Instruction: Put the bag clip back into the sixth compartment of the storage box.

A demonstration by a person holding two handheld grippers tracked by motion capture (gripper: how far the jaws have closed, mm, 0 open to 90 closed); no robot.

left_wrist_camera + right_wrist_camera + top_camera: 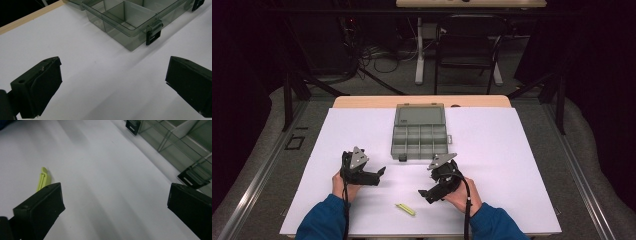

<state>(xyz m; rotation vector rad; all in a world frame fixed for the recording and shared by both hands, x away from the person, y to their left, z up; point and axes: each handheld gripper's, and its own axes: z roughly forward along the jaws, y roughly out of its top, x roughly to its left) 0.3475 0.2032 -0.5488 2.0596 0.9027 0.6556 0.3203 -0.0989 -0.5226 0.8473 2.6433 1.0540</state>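
Left gripper [382, 172] and right gripper [422, 193] both hover over the white table [512, 150], jaws spread wide, gripping nothing. Yellow-green clip [405, 209] lies just beside the right gripper; open compartment box [419, 132] sits beyond both.

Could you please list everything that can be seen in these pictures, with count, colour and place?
organizer box: one, clear grey, lid open, compartments look empty, far middle of the sheet
latches: two, black, on the box's near wall
clip: one, yellow-green, flat on the sheet near the front edge, between the two hands
sheet: one, white, covering the table
table: one, light wood edge showing at the far side
chair: one, black, on the floor beyond the table
left gripper: one, black, jaws open, holding nothing
right gripper: one, black, jaws open, holding nothing
sleeves: two, blue, at the bottom edge
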